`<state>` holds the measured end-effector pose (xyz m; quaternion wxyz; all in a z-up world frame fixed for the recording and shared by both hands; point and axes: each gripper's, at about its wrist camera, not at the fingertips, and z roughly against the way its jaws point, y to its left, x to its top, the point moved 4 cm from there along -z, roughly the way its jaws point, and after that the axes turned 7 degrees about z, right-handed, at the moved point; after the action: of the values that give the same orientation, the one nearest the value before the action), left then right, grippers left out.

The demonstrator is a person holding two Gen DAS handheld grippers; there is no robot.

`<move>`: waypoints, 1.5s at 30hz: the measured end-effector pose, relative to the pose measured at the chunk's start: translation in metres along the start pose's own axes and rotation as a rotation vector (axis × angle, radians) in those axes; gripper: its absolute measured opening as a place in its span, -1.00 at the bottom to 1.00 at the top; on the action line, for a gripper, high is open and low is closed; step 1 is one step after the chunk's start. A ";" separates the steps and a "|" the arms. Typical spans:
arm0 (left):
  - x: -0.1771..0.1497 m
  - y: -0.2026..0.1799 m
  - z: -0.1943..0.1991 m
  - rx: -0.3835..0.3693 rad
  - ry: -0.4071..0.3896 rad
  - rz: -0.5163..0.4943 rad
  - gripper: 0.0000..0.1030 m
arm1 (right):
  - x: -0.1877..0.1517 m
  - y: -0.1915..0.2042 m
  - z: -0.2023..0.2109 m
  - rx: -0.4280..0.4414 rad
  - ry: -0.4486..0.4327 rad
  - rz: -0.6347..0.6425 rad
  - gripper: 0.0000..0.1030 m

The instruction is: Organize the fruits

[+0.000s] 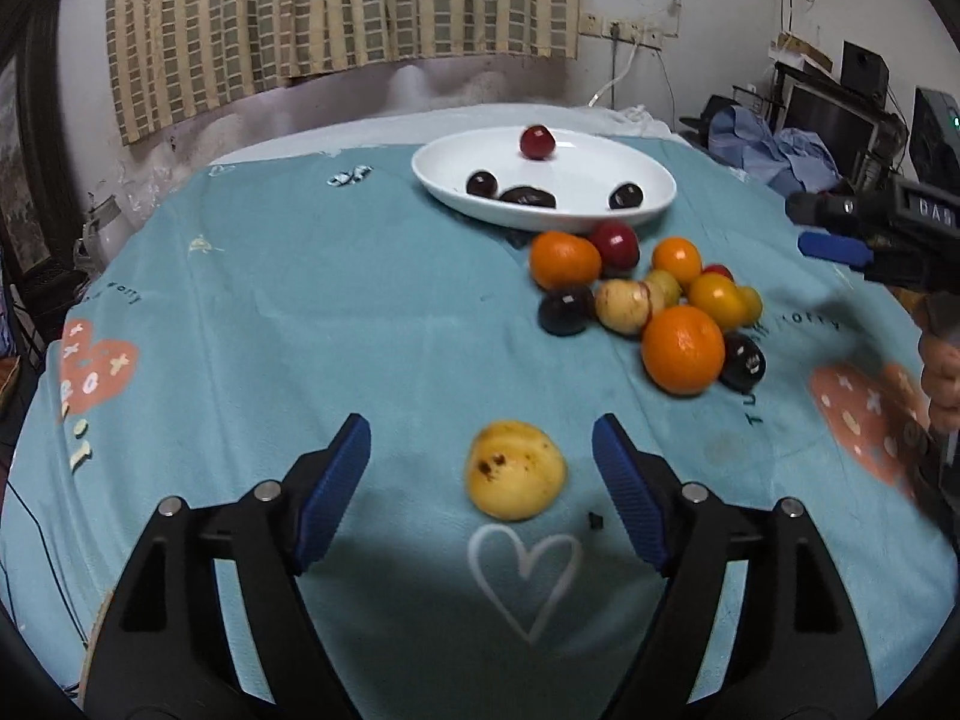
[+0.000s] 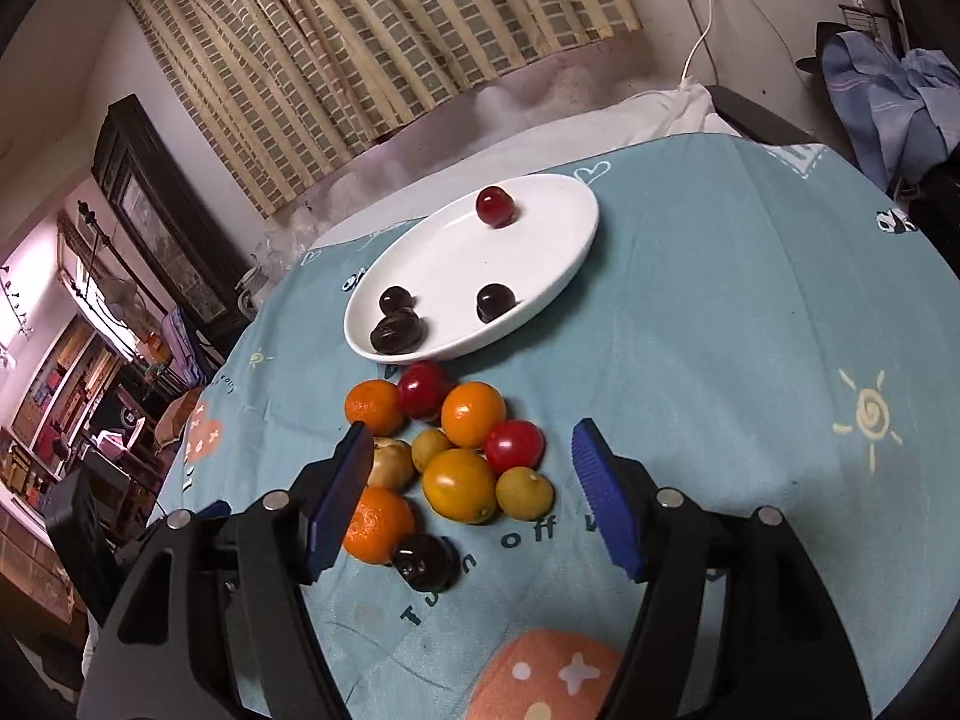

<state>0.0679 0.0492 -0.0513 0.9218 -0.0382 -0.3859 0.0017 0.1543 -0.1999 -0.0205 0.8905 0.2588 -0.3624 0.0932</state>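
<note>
A yellow spotted fruit [image 1: 516, 471] lies alone on the blue cloth between the fingers of my open left gripper [image 1: 480, 450], untouched. A pile of oranges, yellow, red and dark fruits [image 1: 654, 300] lies by the white oval plate [image 1: 600, 162], which holds one red fruit [image 1: 537, 141] and three dark ones. My right gripper [image 2: 471, 468] is open and empty, above the pile [image 2: 456, 456]; a large yellow fruit [image 2: 459, 485] and a small one [image 2: 524, 492] lie between its fingers. The plate [image 2: 540, 228] lies beyond. The right gripper also shows at the left view's right edge [image 1: 840, 246].
The blue cloth [image 1: 300, 330] covers a round table with printed hearts and letters. A curtain and wall stand behind it. Clothes and electronics [image 1: 798, 144] sit past the right edge. A small dark speck [image 1: 595, 519] lies near the yellow fruit.
</note>
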 end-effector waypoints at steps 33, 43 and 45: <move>-0.008 -0.006 -0.026 -0.048 0.112 0.007 -0.26 | -0.061 0.059 -0.035 -0.111 0.183 0.410 -0.11; -0.007 -0.006 -0.026 -0.048 0.109 0.013 -0.27 | -0.065 0.060 -0.045 -0.103 0.193 0.416 -0.42; -0.007 -0.005 -0.026 -0.051 0.108 0.018 -0.27 | -0.065 0.060 -0.046 -0.106 0.191 0.415 -0.45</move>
<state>0.0809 0.0424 -0.0743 0.9399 -0.0652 -0.3351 -0.0018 0.1135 -0.1234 -0.0695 0.8948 0.1214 -0.3265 0.2792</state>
